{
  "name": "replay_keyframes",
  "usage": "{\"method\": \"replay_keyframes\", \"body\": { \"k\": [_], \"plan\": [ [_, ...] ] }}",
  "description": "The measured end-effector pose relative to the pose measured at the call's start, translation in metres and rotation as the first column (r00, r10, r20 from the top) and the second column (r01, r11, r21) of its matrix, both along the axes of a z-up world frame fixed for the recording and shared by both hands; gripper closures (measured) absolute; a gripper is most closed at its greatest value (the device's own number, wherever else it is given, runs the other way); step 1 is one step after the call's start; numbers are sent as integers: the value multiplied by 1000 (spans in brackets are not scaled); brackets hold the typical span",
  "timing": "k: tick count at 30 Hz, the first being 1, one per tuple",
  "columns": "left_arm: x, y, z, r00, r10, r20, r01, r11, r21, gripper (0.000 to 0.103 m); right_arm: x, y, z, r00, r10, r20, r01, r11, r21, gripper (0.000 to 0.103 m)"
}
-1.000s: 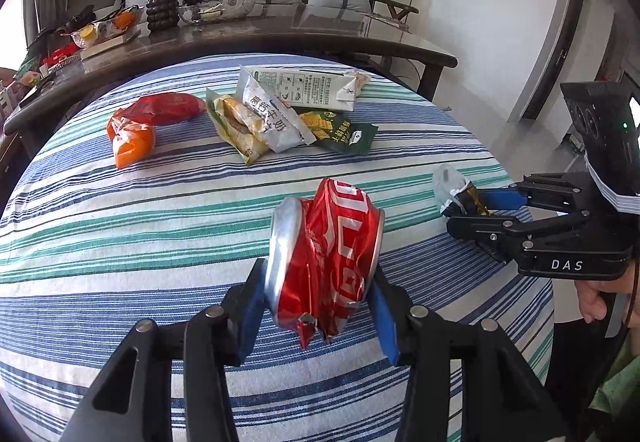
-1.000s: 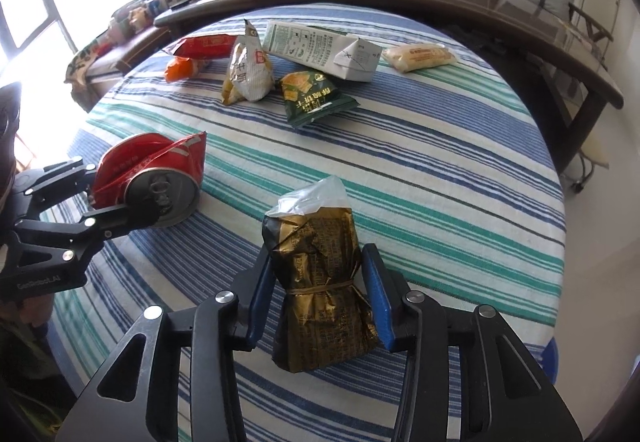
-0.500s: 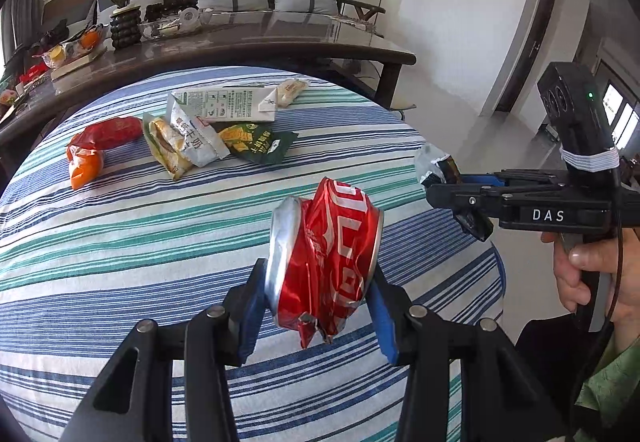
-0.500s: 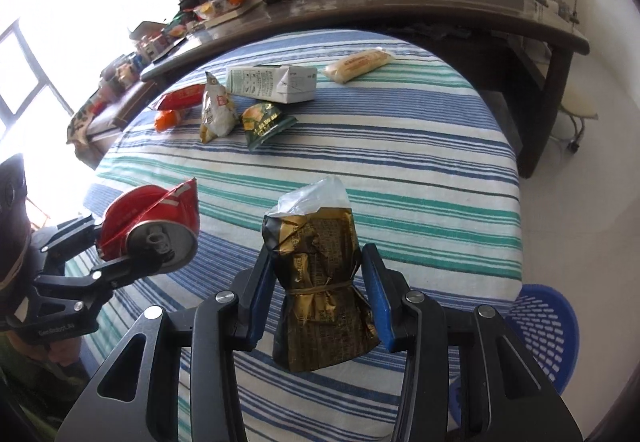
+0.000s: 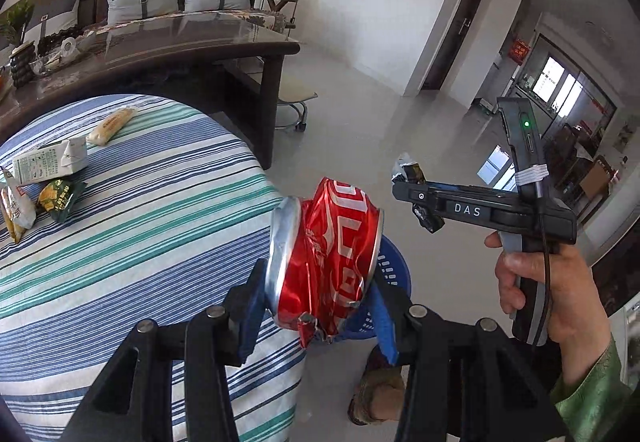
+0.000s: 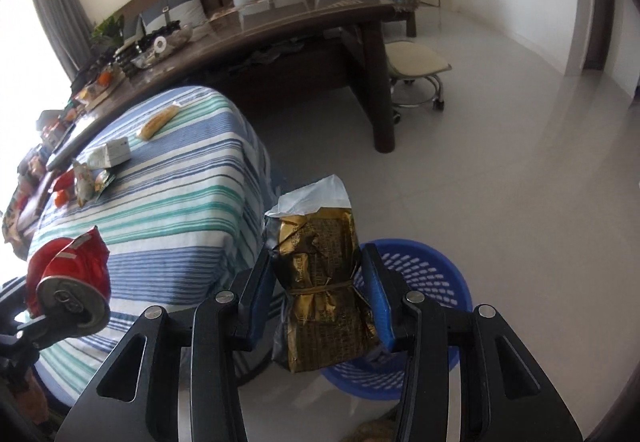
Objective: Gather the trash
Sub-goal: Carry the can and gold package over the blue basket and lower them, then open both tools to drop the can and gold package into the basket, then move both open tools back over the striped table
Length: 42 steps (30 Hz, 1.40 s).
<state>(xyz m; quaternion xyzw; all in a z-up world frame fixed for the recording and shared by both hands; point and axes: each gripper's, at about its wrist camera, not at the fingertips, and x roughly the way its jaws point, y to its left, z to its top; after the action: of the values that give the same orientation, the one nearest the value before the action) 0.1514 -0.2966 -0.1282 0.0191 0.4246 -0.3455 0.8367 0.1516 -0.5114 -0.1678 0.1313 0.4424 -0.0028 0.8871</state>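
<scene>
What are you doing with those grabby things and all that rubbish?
A person is tidying up trash with two hand-held tongs. The left tongs grip a crushed red can, and the right tongs grip a gold snack wrapper. Both are held out past the edge of the striped table, near a blue basket on the floor. A milk carton and some more wrappers lie on the table.
</scene>
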Motion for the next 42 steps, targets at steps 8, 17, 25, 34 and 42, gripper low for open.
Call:
{"method": "replay_keyframes", "body": {
  "k": [8,17,25,34,42],
  "plan": [
    [10,-86,-29,995,-92,-34,92,995,22,55,-20,-56,-29,990,-110,-89,115,992,48,59],
    [25,-131,-70,989,-119,-82,125,989,76,55,-26,-83,-37,979,-169,-112,180,979,99,58],
    [36,-157,-99,983,-155,-94,162,984,70,39,-23,-99,-46,973,-200,-115,219,959,183,55],
    [50,-150,-92,992,-93,-87,100,992,78,37,-17,-104,-33,970,-234,-60,241,949,202,32],
    [17,-100,-39,998,-59,-10,59,997,52,35,-10,-69,3,980,-196,45,195,981,12,7]
  ]
}}
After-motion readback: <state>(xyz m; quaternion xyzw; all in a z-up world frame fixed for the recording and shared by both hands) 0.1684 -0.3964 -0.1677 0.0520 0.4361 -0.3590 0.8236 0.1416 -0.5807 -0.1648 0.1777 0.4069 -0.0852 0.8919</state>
